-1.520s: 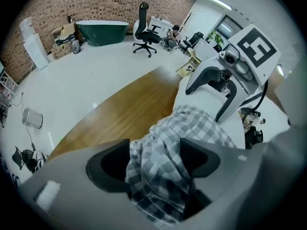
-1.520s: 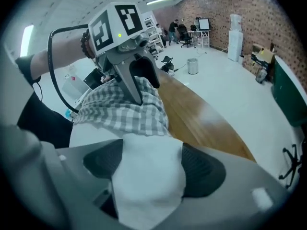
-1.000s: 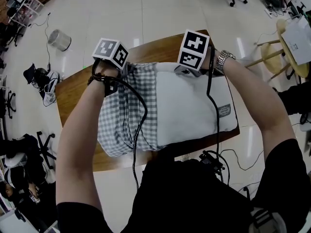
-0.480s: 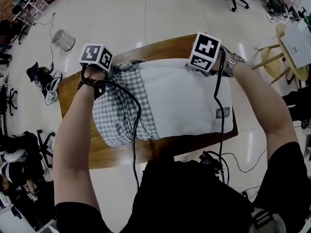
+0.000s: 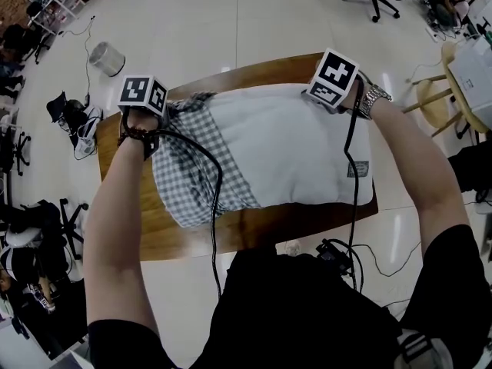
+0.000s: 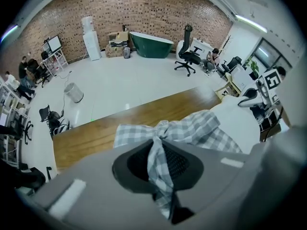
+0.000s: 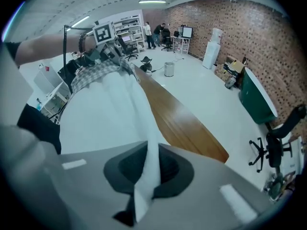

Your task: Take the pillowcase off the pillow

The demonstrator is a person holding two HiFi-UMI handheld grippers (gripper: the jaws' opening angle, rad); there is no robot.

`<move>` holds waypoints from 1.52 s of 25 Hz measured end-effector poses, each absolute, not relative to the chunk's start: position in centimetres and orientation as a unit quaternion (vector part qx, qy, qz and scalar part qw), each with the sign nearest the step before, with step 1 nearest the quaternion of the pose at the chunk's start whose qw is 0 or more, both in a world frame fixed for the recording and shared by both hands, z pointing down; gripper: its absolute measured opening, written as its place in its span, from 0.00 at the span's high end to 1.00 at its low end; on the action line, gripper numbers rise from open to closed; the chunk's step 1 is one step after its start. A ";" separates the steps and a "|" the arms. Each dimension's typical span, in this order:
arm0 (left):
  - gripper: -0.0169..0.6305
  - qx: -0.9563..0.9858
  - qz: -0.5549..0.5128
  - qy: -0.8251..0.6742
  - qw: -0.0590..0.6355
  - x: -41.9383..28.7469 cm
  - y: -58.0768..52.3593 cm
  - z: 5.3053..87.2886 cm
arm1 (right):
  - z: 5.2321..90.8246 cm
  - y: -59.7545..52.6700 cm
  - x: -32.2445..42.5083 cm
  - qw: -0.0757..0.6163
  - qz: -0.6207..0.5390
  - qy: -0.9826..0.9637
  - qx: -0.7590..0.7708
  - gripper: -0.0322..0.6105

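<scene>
On a wooden table (image 5: 254,229), seen from above, a pillow lay partly undressed. At the left, the left gripper (image 6: 160,147) was clamped narrow on a bunched fold of the grey-and-white checked pillowcase (image 5: 192,167), which covered only the pillow's left end. To its right the bare white pillow (image 5: 300,152) took up most of the tabletop. At the far right corner the right gripper (image 7: 146,162) was pinched tight on a thin fold of the pillow's own white cloth. The step in hand looked like a tug-of-war: the right gripper anchoring the pillow while the left drew the case off. To do it well, the left pull should probably run low along the pillow's length, toward the table's left end, with both grips kept firm so that neither fold slips. The case was gripped only at its far edge, so the near edge may lag and need a fresh grip. Compared with a second before, the left gripper had travelled further left and the right one further right. The two stood wider apart, and along the far edge the checked cloth had drawn back, baring more white.
</scene>
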State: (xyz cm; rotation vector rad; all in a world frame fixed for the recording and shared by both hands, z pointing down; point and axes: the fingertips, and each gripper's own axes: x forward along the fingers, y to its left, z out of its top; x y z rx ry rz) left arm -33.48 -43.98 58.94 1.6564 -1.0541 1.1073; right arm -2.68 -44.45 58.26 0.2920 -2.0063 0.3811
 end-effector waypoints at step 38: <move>0.59 0.741 0.289 -0.508 0.330 -23.9 -26.0 51.0 | 52.0 -24.3 -6.5 0.430 -0.066 -0.894 0.110 0.56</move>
